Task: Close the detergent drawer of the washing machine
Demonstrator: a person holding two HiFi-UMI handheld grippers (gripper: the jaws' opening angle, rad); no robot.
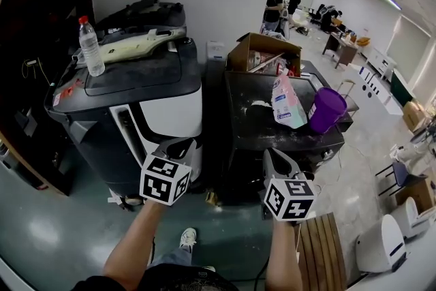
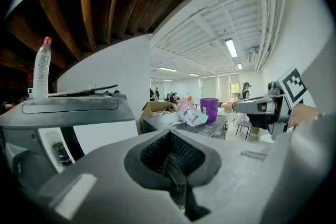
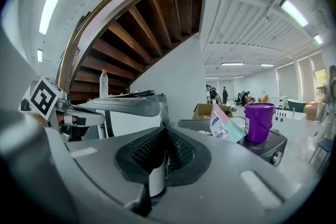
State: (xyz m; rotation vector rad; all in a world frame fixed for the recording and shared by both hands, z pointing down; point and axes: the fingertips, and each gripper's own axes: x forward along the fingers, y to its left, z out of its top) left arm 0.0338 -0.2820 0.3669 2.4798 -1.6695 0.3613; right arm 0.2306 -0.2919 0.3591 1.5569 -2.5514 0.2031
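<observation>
A bottle (image 1: 90,46) stands atop the left machine (image 1: 170,112), a bucket (image 1: 325,110) atop the right machine (image 1: 245,126).

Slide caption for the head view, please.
Both shut, left gripper and right gripper hover before two machines: water bottle on left machine, purple bucket on right machine.

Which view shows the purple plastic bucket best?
Right gripper view: the purple plastic bucket stands whole, side-on and largest. Head view shows it from above; left gripper view shows it small and distant.
</observation>
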